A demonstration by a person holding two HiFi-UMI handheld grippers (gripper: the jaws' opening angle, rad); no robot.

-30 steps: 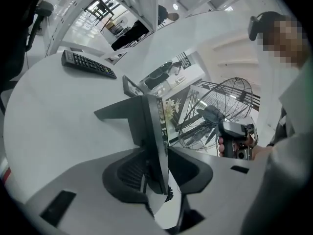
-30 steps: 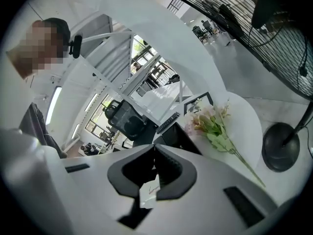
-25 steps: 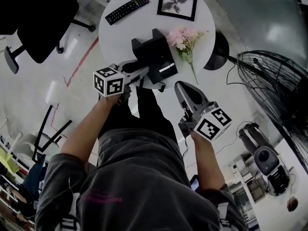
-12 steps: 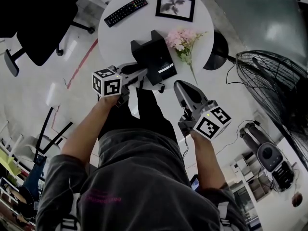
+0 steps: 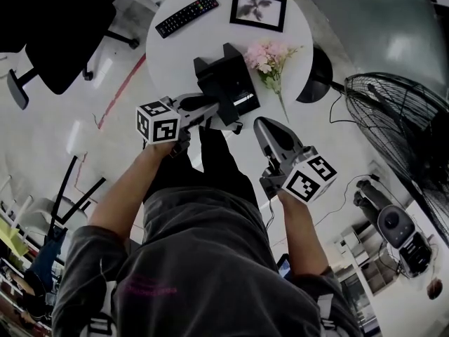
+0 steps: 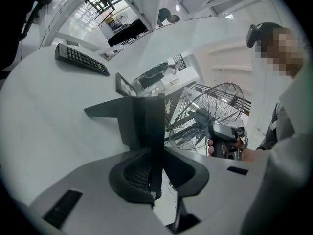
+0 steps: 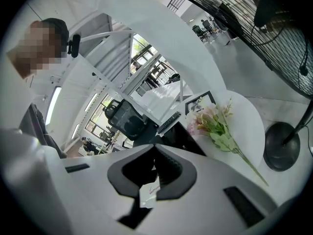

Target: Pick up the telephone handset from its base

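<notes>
The black telephone (image 5: 238,90) stands at the near edge of the round white table (image 5: 295,41), with its handset (image 5: 208,76) along its left side. My left gripper (image 5: 214,106) reaches in at the phone's near left corner. In the left gripper view the handset (image 6: 146,121) rises as a thin dark slab between the jaws. The left gripper (image 6: 156,153) is closing, and its pads lie against the slab. My right gripper (image 5: 263,125) hangs off the table's near edge, shut on nothing. The right gripper (image 7: 155,150) looks toward the phone (image 7: 178,136).
On the table lie a black remote (image 5: 186,15), a framed picture (image 5: 258,8) and pink flowers (image 5: 266,56) right of the phone. A standing fan (image 5: 400,125) is on the right and a black office chair (image 5: 56,27) on the far left. The person's legs are below the table.
The left gripper has edged slightly toward the telephone's left side. The right gripper has kept still.
</notes>
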